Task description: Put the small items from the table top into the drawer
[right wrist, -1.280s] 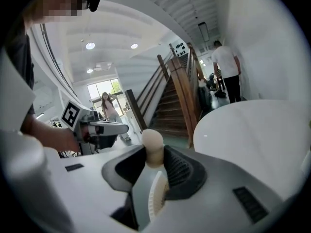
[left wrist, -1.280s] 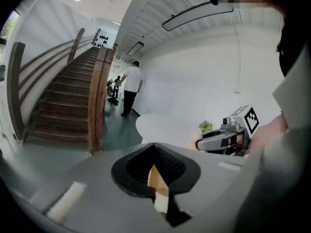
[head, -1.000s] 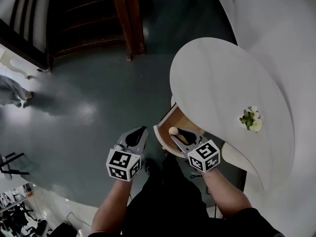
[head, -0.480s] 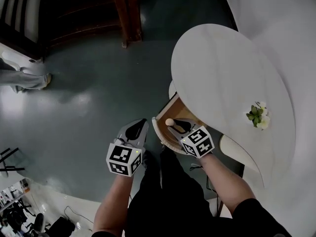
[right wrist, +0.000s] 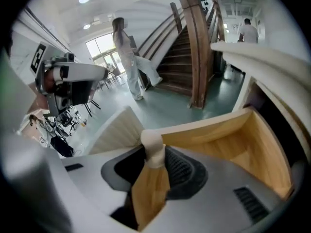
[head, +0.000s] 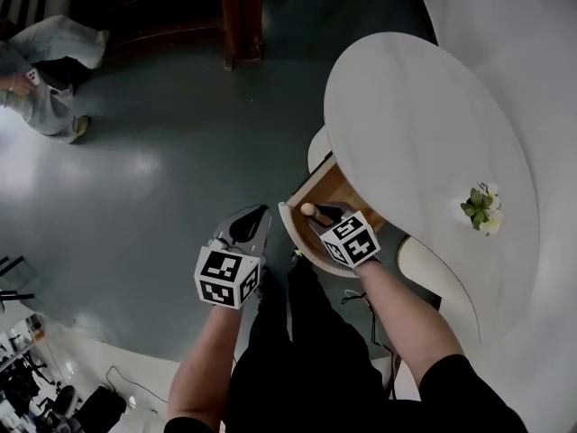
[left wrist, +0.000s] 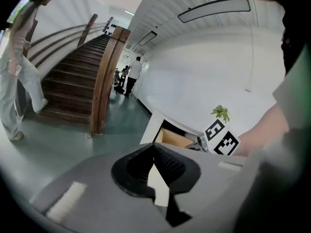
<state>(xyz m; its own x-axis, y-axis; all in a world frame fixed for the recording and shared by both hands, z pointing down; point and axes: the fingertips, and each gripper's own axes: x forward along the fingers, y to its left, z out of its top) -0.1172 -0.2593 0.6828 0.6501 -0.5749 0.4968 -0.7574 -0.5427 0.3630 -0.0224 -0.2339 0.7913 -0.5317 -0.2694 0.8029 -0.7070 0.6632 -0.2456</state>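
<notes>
A small wooden figure point(right wrist: 149, 181) with a round pale head point(head: 308, 210) sits between the pads of my right gripper point(right wrist: 154, 166), whose jaws are opening. The pads still touch its sides. This gripper point(head: 317, 216) hangs over the open drawer point(head: 335, 194), a wooden box under the round white table top point(head: 424, 124); the drawer's inner wall point(right wrist: 255, 144) is close on the right. My left gripper point(head: 251, 221) hovers over the floor, left of the drawer front, with its jaws together. In the left gripper view point(left wrist: 156, 171) a pale sliver shows between them, and I cannot tell what it is.
A small green and white plant point(head: 480, 207) stands on the table top. A wooden stair post point(head: 238, 16) rises beyond the table. A person in light clothes point(head: 45, 57) walks at the far left. The drawer's white curved front point(head: 296, 240) juts towards my legs.
My right gripper has carried the wooden figure a little to the left over the drawer's front part. The left gripper has hardly moved. The person at the left has walked on.
</notes>
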